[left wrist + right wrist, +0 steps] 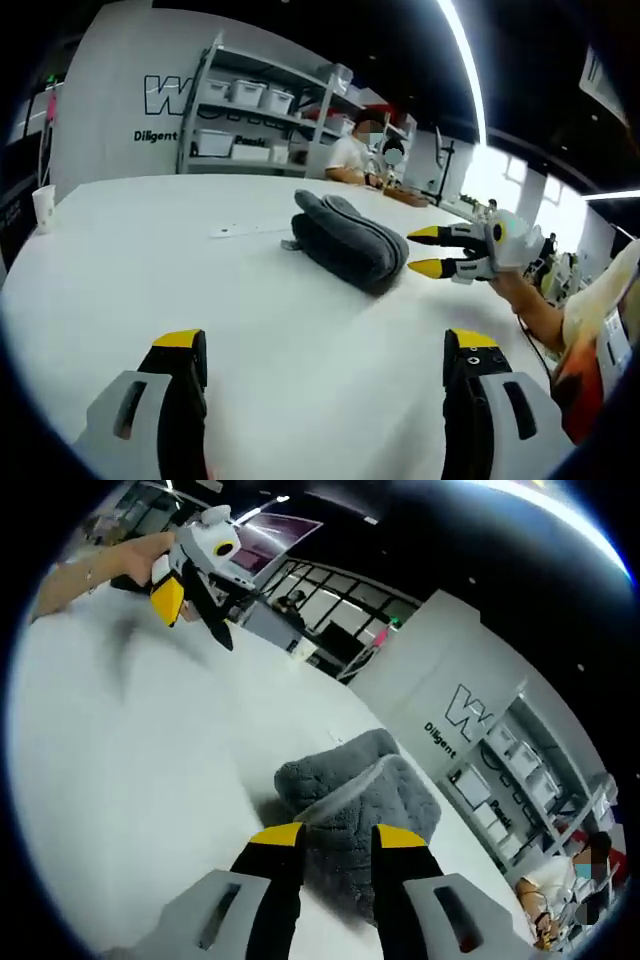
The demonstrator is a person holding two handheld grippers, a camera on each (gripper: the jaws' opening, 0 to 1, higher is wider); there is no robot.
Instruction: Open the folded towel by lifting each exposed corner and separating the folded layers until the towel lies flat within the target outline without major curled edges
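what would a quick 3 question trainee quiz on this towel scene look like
1. True or false: the grey towel already lies flat on the white table.
2. Which gripper is nearest the towel? A) left gripper B) right gripper
3. Fill in: a paper ___ stands near the table's edge.

Key:
1. False, it is a folded bundle.
2. B; its jaws are open and nearly at the towel's edge.
3. cup

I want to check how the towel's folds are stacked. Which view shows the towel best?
The right gripper view: the grey towel lies close, just beyond the right hand-held gripper, with its fold edges showing. The left gripper view shows the towel smaller, as a whole bundle on the white table.
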